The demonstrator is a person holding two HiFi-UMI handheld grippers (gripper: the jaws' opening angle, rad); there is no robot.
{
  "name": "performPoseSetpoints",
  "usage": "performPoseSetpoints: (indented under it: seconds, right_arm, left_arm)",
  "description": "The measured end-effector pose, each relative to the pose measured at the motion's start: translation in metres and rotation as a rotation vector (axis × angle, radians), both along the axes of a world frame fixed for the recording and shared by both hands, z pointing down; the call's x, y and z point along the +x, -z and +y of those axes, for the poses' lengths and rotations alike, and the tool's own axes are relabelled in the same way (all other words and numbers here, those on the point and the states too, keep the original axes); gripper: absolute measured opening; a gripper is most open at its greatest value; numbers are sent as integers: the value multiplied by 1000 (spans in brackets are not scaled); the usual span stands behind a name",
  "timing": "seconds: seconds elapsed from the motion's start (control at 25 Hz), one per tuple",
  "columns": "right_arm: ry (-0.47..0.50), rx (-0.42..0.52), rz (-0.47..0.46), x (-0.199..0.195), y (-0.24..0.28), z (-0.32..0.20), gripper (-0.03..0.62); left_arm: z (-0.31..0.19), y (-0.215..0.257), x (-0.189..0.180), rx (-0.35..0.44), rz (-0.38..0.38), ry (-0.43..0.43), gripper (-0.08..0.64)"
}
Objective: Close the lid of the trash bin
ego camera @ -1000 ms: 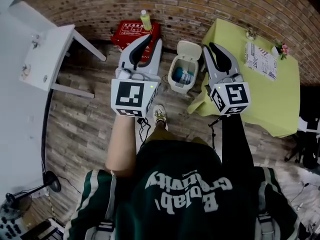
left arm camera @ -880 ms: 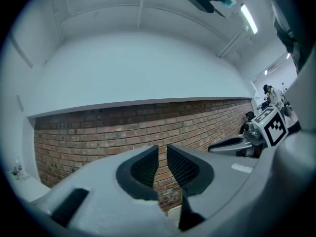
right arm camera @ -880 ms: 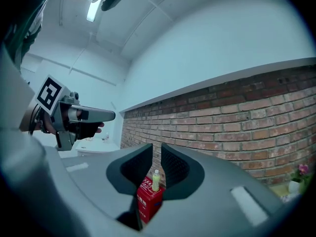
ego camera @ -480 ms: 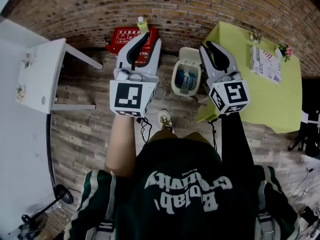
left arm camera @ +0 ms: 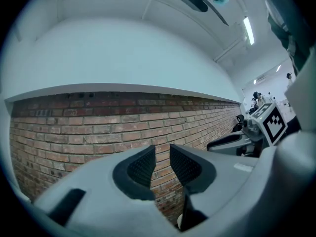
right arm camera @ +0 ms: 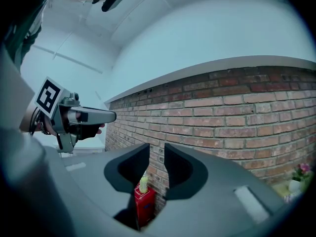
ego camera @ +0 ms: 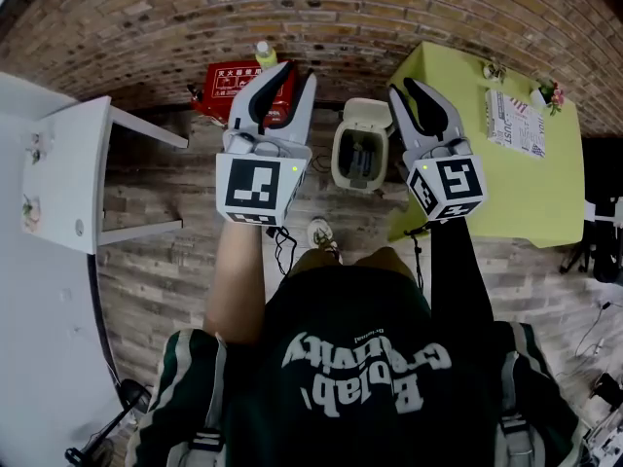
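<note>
- Fingers [left arm camera: 142,166] of the left gripper [ego camera: 300,74] stand a little apart, with only the brick wall [left arm camera: 98,127] showing through the narrow gap.
- Jaws of the right gripper [right arm camera: 156,154] have just been opening. Nothing is held between them, and a distant red box [right arm camera: 144,204] topped by a yellow-green bottle [right arm camera: 143,184] shows through the gap.
- Both grippers face the wall.
- The trash bin [ego camera: 339,154] stands on the wood floor [ego camera: 175,261], between the two grippers in the head view, with its lid [ego camera: 367,112] raised.
- A green table [ego camera: 506,163] is just beside the bin, and a white table [ego camera: 58,178] is well apart at the left.
</note>
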State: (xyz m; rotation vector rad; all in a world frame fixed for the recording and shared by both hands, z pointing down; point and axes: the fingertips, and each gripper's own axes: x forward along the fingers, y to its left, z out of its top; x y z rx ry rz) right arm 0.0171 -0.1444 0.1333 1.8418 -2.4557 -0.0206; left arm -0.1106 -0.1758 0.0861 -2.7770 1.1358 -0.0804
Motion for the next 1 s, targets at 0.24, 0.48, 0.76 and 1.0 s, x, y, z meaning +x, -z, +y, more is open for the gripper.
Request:
performPoseSetpoints:
  seconds: [0.24,0.48,0.76,1.0]
  right_arm:
    - [-40,-28,-10,2,-14,-15,107]
    - [-84,-63,-6,8,-32,-23,106]
    - [-110,-121,-35,19,-75,-34,93]
    - [-102,-177,-44,27,-121,-48,107]
  left_arm:
    - [-20,-10,5,-12,-2,-48,97]
    - [-32,-24,9,-23,-6,-78,87]
    - [-48,-56,18,-44,-13,-88,87]
    - [-63,-91,39,-58,-17,-103,87]
